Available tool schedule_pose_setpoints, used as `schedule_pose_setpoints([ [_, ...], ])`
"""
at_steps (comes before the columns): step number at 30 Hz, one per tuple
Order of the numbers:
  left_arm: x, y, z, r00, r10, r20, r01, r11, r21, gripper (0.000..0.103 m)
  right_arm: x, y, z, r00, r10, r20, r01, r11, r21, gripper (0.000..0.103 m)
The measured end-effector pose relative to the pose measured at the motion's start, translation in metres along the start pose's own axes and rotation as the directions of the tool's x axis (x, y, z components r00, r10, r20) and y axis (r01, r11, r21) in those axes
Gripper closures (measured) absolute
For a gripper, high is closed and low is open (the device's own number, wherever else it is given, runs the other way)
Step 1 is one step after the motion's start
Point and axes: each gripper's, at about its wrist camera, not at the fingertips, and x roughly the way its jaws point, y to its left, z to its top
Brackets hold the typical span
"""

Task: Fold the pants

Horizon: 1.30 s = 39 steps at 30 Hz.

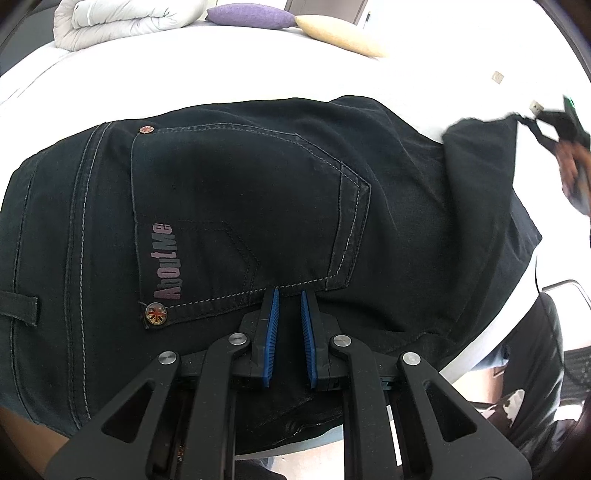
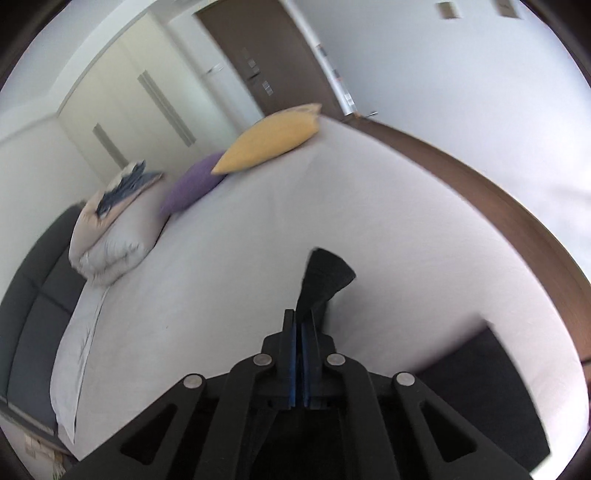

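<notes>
Black pants lie spread on the white bed, back pocket with pink lettering facing up. My left gripper sits at the pocket's lower edge, near the bed's front edge. Its blue pads are close together with dark cloth between them. At the far right, my right gripper, blurred, holds a lifted end of the pants above the sheet. In the right wrist view my right gripper is shut, and a tuft of black cloth sticks out past its tips. More of the pants lies at the lower right.
A folded pale duvet, a purple pillow and a yellow pillow line the bed's far side. A brown bed frame borders the sheet. A brown door stands behind. A person's dark clothing shows beyond the bed's near edge.
</notes>
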Motion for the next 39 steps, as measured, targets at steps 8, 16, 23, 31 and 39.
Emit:
schedule_pose_setpoints([
  [8, 0.000, 0.000, 0.004, 1.000, 0.007, -0.027, -0.007, 1.000, -0.004, 0.091, -0.061, -0.143, -0.090, 0.998, -0.063, -0.011, 0.063, 0.944, 0.323, 0.100],
  [16, -0.004, -0.004, 0.010, 0.998, 0.035, -0.045, -0.036, 0.999, -0.009, 0.090, -0.067, -0.181, -0.125, 1.000, -0.016, 0.013, 0.009, 0.895, 0.446, 0.101],
  [23, -0.007, -0.008, 0.008, 0.998, 0.046, -0.046, -0.047, 0.999, -0.028, 0.090, -0.075, -0.188, -0.137, 0.999, 0.029, 0.029, -0.040, 0.852, 0.522, 0.101],
  [31, -0.010, -0.005, 0.004, 0.998, 0.033, -0.045, -0.034, 0.999, -0.034, 0.090, -0.069, -0.187, -0.139, 0.999, 0.036, 0.023, -0.043, 0.838, 0.544, 0.102],
  [39, -0.015, 0.006, -0.001, 1.000, 0.012, -0.024, -0.013, 0.998, -0.055, 0.090, -0.063, -0.192, -0.141, 0.998, 0.064, 0.017, -0.062, 0.809, 0.585, 0.103],
])
